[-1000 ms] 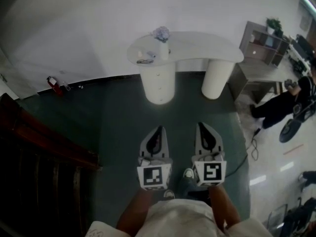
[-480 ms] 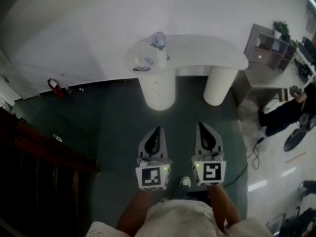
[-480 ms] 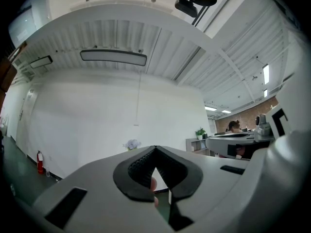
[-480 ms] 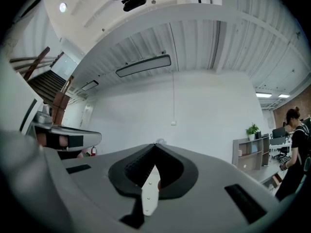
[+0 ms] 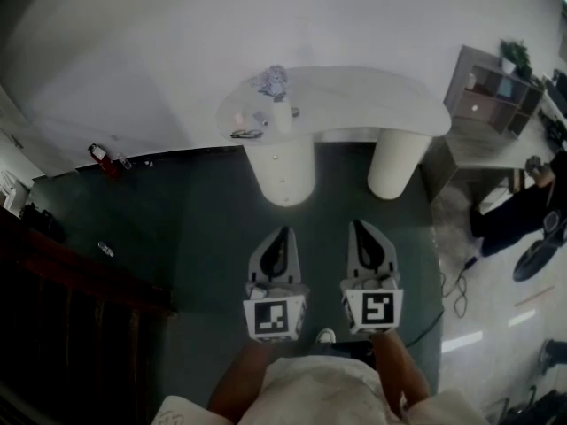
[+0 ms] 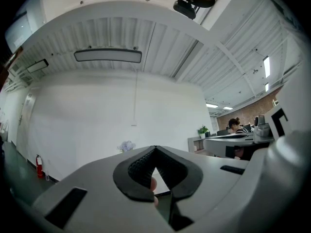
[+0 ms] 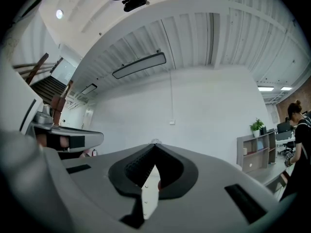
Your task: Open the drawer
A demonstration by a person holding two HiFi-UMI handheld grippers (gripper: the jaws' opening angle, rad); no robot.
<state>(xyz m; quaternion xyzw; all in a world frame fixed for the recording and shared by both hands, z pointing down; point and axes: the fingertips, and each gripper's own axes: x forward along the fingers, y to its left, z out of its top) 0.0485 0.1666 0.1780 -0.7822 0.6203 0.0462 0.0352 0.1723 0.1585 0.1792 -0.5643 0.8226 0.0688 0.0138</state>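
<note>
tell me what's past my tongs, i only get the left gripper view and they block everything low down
observer: head view shows a white table on two round pedestals, across the dark floor.
operator: where's the drawer
observer: the pedestal on that view's left has small knobs down its front, probably drawers.
operator: right tongs?
observer: the right gripper is shut, nothing gripped.

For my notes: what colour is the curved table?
The table is white; head view shows it best.
</note>
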